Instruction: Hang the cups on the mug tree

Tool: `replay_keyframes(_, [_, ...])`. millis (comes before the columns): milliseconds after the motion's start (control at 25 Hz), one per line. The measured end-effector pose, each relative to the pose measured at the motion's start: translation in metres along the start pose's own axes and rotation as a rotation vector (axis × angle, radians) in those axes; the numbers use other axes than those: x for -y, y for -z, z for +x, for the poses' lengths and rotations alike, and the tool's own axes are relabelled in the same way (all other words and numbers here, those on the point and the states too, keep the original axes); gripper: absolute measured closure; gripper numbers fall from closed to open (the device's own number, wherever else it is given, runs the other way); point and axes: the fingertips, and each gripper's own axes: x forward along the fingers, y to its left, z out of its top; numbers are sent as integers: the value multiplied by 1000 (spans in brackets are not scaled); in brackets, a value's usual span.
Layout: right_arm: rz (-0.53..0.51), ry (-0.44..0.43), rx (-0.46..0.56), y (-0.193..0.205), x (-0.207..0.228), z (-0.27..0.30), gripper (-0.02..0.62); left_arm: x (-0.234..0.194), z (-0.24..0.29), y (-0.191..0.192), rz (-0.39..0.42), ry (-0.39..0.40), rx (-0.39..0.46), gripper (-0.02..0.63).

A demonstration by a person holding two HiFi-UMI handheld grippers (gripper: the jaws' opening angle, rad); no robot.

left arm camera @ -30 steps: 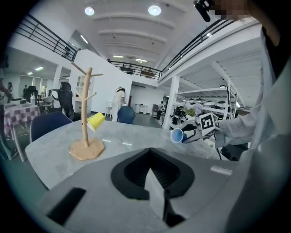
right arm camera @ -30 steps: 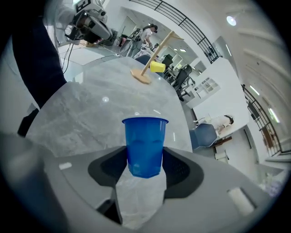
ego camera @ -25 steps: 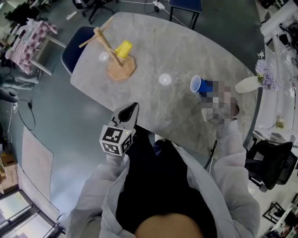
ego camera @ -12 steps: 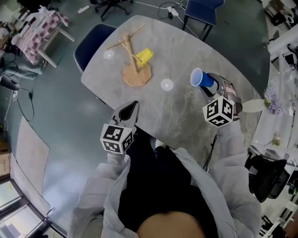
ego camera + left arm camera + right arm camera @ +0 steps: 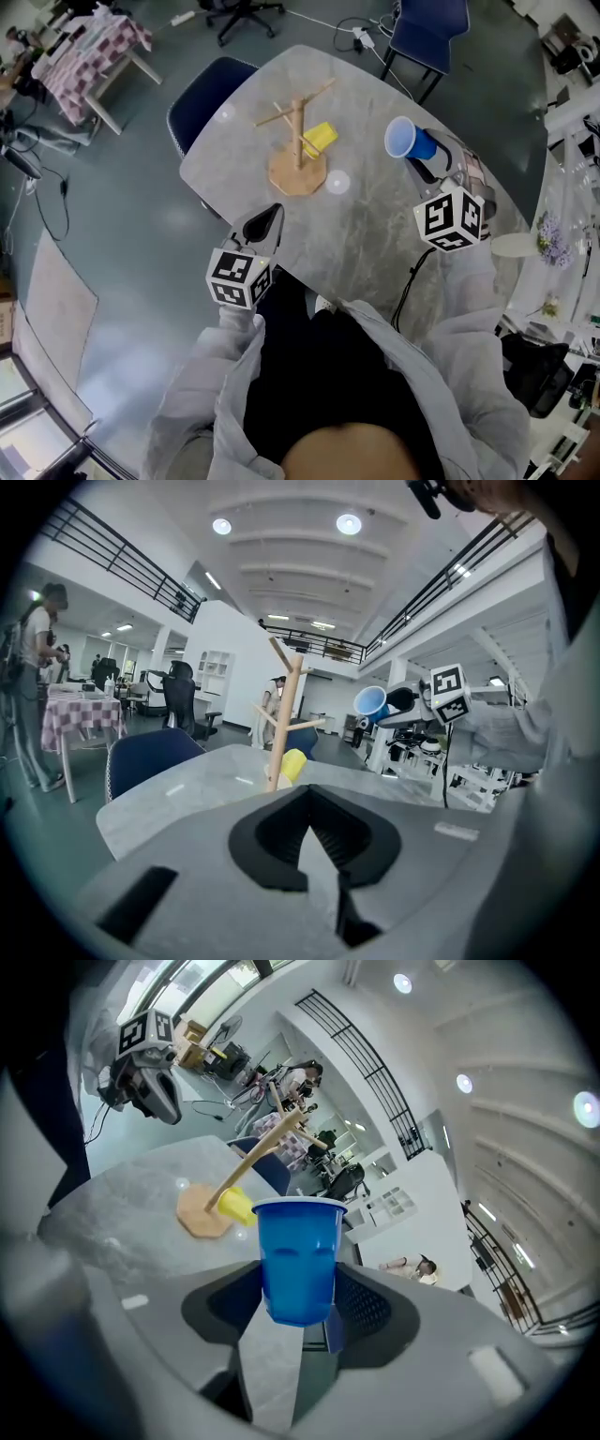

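Right now your right gripper [image 5: 300,1302] has its jaws partway closed on the blue cup [image 5: 299,1255]. The pads press its lower sides and its open mouth points away from the gripper. From the head view you hold that cup raised over the grey worktop [image 5: 375,239], to the right of the mug tree [image 5: 298,141] and apart from it, with the mouth turned toward the tree. The yellow cup [image 5: 321,139] already hangs low on the tree, on a peg close against the trunk. The tree stands upright on its round wooden base at the far side of the worktop. Your left gripper [image 5: 262,225] sits at the worktop's near edge, well apart from the tree, its jaws closed together with nothing between them.
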Motion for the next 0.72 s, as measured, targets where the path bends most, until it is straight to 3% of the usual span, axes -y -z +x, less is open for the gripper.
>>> replay_keyframes(360, [-31, 62, 58, -61, 30, 40, 341, -42, 5, -16, -8, 13, 2, 600])
replay_keyframes(720, [-245, 105, 46, -98, 50, 68, 341, -68, 13, -26, -9, 42, -5, 600])
